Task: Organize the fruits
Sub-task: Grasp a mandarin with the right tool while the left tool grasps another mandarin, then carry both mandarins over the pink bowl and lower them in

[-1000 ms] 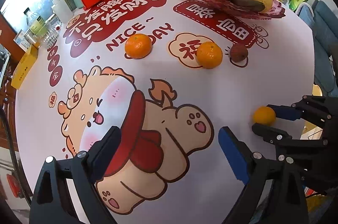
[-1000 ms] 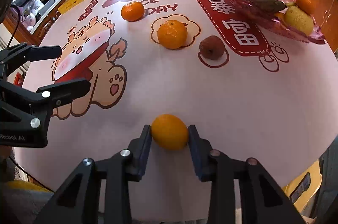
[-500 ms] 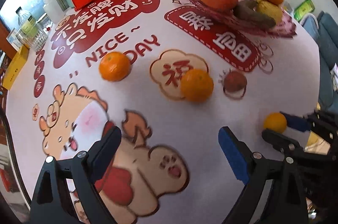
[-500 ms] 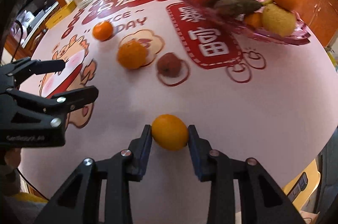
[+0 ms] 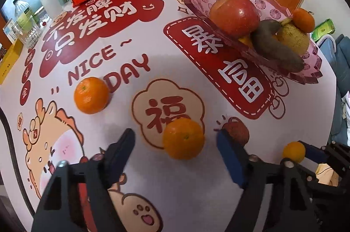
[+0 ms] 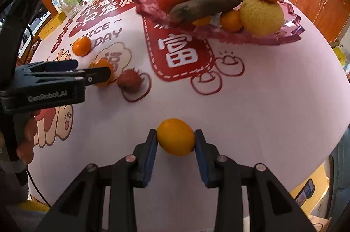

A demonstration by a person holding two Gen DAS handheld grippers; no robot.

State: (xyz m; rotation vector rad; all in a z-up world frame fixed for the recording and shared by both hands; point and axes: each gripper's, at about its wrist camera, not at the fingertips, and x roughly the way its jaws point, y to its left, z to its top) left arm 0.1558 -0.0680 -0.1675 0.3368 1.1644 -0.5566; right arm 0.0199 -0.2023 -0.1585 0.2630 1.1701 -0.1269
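**A:** Left wrist view, starting at the left edge: a mandarin sits alone on the tablecloth, left of centre, under the "NICE DAY" lettering. What's the left gripper doing?

**B:** Its jaws are closing, and there's an orange right between the blue pads, just below centre frame. Gaps show on both sides, so neither pad is touching it yet.

**A:** And past the right pad?

**B:** A small dark red fruit sits just behind that pad, partly hidden. Farther right, low in the frame, the right gripper comes in with a kumquat in its tips.

**A:** Upper right?

**B:** The pink tray, with an apple, a dark long fruit, a pear and another mandarin heaped in it.

**A:** Switching to the right wrist view.

**B:** At the left edge, a hand holds the left gripper's handle, its fingers reaching around the orange at mid-left, with the red fruit just to their right. Bottom centre, the right gripper is clamped on the kumquat, both pads pressed against its sides, held above the cloth. The tray sits well apart, in the upper right.
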